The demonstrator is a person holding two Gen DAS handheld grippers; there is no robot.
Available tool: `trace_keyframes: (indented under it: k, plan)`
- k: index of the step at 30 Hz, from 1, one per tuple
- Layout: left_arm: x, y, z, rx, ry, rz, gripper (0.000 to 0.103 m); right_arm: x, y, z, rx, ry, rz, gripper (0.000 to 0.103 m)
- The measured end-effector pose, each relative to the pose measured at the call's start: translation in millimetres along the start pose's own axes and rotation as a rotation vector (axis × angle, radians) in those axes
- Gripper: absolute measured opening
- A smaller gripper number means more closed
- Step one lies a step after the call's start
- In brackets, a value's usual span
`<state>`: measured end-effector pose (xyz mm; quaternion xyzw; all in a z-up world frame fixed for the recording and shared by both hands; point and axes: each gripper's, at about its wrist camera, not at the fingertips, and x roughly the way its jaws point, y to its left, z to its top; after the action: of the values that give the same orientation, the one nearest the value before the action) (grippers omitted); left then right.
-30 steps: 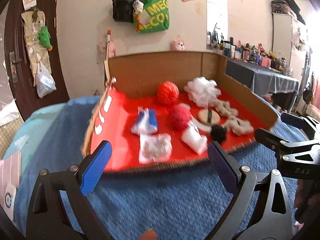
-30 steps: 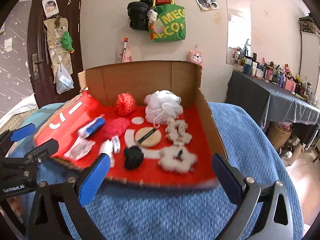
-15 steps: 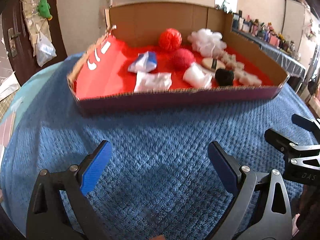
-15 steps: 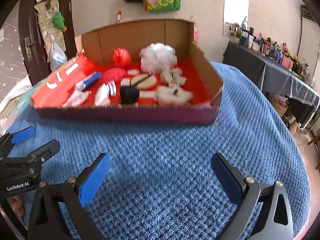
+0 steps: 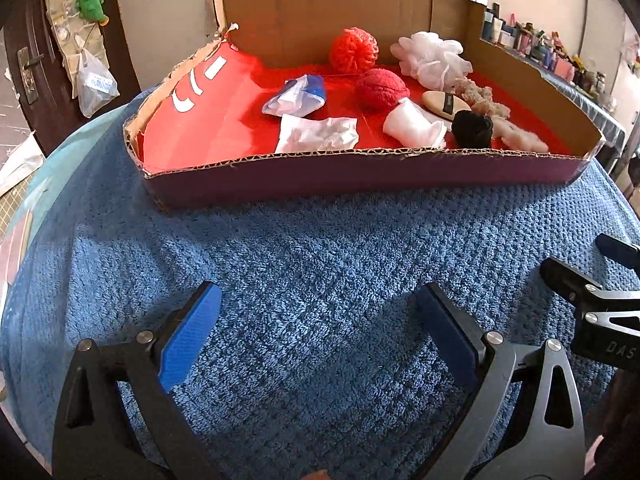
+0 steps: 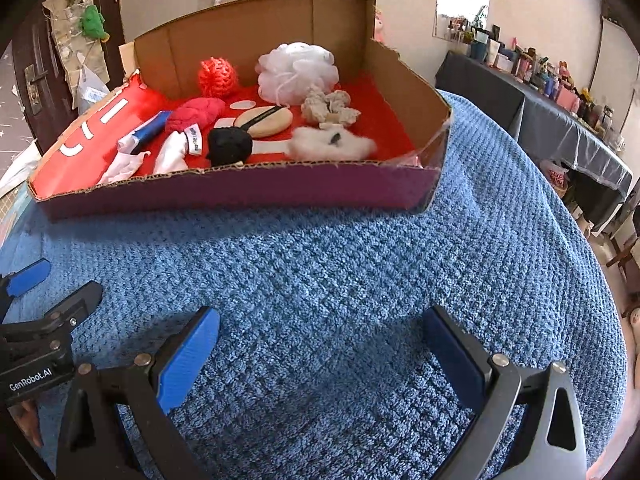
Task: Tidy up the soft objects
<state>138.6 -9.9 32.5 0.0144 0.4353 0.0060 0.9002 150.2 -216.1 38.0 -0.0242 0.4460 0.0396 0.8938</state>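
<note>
- Because the soft things lie crowded inside the cardboard box (image 5: pixel 360 176), a reach over its near wall could, by this reading, snag the rim or drag a neighbour along; the black pom-pom (image 6: pixel 230 146) sits touching the round puff (image 6: pixel 264 121) and just beside the white fluffy piece (image 6: pixel 332 144).
- Light pieces such as the crumpled white wrapper (image 5: pixel 318 133), near the box's front wall, would likely slip from a shallow pinch.
- Left gripper (image 5: pixel 318 332): fingers spread wide, holding nothing, low over the blue blanket (image 5: pixel 320 248) in front of the box.
- Right gripper (image 6: pixel 320 346): likewise wide apart and empty, over the blanket, well short of the box.
</note>
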Motion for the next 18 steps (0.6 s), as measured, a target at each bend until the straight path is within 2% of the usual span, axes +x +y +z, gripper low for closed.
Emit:
trace_keyframes:
  k: [18]
  plan:
    - [5.2,-3.1,3.2,-0.003,0.01,0.009,0.103,3.7,4.0,0.8,-0.006,0.012,-0.022,0.103]
